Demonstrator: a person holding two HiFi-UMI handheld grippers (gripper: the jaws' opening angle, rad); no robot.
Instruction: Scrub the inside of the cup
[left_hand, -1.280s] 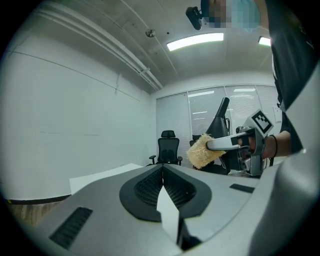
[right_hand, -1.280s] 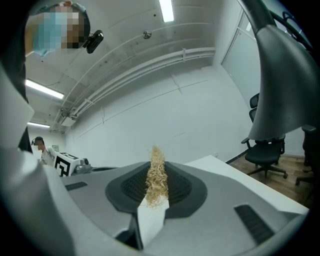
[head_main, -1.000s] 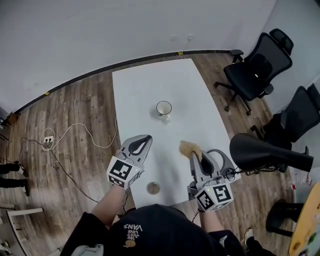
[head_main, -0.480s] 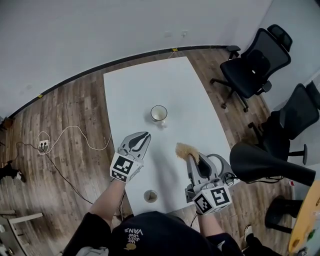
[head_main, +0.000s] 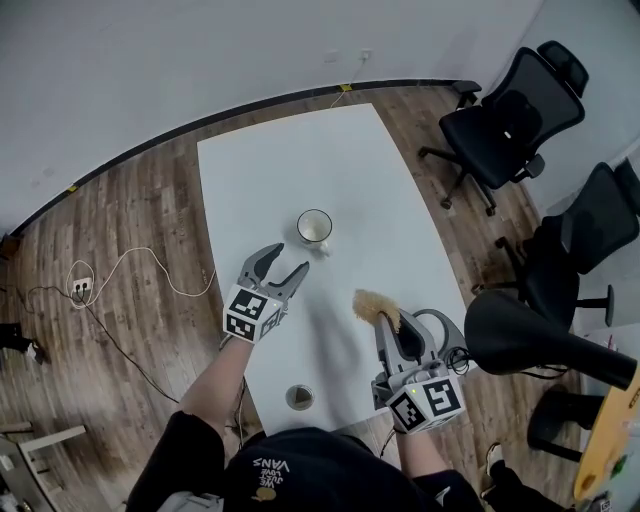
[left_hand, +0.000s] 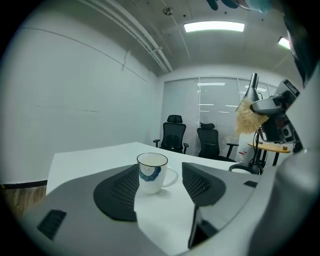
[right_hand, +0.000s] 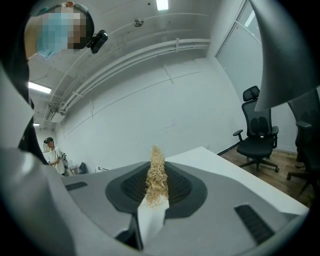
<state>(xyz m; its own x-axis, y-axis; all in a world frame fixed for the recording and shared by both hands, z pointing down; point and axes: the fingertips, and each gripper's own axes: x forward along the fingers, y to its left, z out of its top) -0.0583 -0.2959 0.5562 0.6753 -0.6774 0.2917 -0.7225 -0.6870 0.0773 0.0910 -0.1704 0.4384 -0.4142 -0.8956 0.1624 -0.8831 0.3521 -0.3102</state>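
Left claw (head_main: 288, 260): jaws just opening, empty, short of white blue-marked ceramic cup (head_main: 314, 228) | right claw (head_main: 398, 325): clamped on tan fibrous scrubber (head_main: 372, 305) | risk: off-centre closing could tip cup

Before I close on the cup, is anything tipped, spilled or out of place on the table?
Nothing stands out. The cup stands upright on the white table, with no spill visible. The left claw has just been opening its jaws, with nothing between them and the cup ahead. The right claw is shut on the scrubber.
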